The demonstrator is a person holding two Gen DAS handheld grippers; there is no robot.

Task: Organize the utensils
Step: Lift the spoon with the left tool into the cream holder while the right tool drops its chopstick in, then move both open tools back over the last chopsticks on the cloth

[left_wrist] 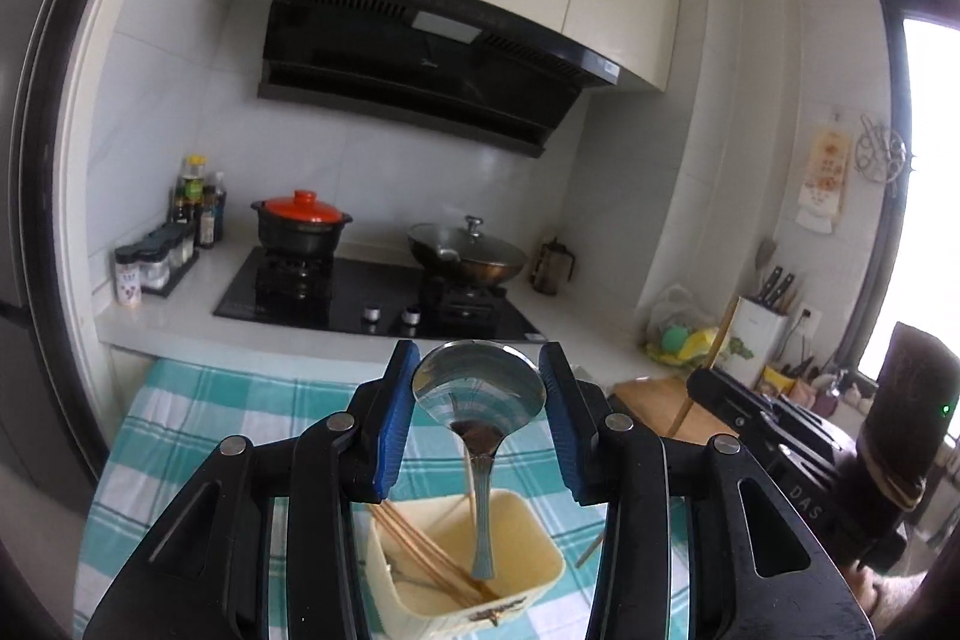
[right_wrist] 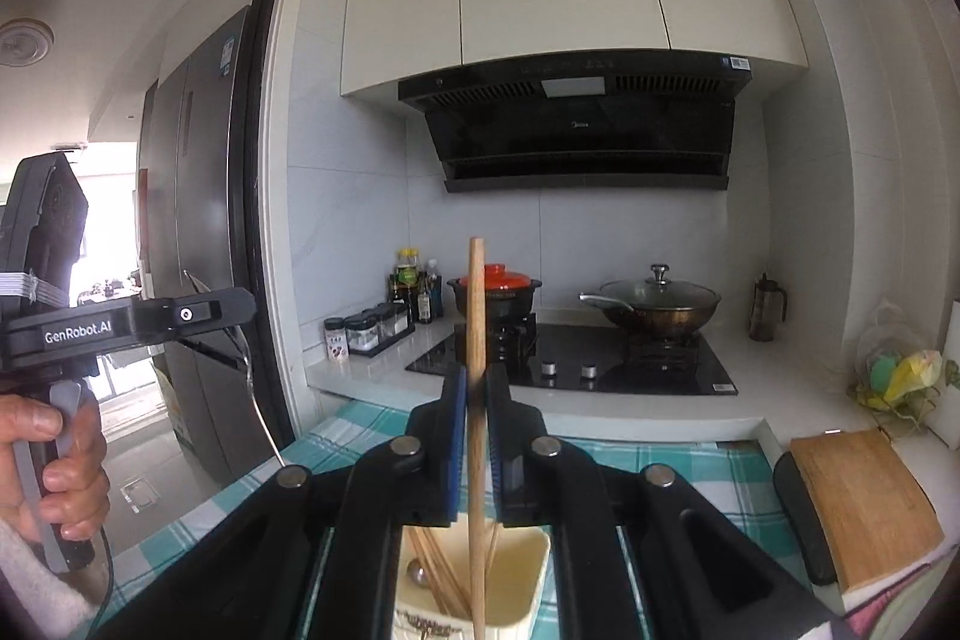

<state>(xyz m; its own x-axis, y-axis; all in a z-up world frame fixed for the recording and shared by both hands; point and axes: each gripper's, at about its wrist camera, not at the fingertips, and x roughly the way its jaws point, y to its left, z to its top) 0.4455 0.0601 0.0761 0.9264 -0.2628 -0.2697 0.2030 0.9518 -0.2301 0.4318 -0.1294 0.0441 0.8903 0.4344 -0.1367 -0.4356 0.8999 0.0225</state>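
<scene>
Chopsticks (left_wrist: pixel 429 550) lie in the holder (left_wrist: pixel 540 574) on the tablecloth (left_wrist: pixel 198 418), before the stove (left_wrist: pixel 366 292)

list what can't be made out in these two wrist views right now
- Lower end of the wooden chopstick: right wrist view, cut off by the bottom edge.
- Utensils in the cream holder: right wrist view, mostly hidden behind the right gripper.
- Front of the cream holder: left wrist view, cut off by the bottom edge and the left gripper, which holds the metal spoon.
</scene>
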